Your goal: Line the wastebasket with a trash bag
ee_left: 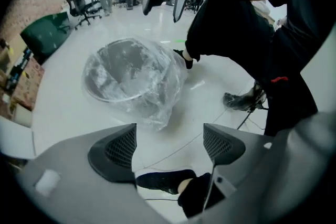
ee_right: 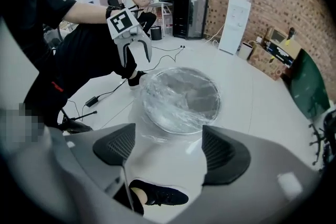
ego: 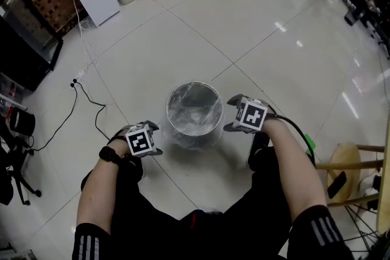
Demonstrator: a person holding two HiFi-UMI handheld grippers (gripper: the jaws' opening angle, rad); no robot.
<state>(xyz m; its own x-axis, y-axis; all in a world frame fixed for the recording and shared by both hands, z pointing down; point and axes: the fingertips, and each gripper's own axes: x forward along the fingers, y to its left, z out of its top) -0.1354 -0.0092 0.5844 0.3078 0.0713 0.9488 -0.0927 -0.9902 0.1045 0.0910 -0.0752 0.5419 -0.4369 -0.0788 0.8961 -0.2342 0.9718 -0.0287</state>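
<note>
L gripper [ego: 153, 138] & R gripper [ego: 231, 114] wide open, empty, flanking wastebasket [ego: 213, 122] w/ bag [ego: 181, 139].

head view overhead, gripper views share wastebasket [ego: 183, 130]

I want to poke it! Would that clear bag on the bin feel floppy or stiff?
Probably floppy: the trash bag hangs crinkled and loose over the wastebasket rim. Likely light and slippery too, since it looks thin, see-through and shiny.

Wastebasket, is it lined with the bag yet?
Lined: clear bag sits inside the upright wastebasket, its edge draped over the rim.
</note>
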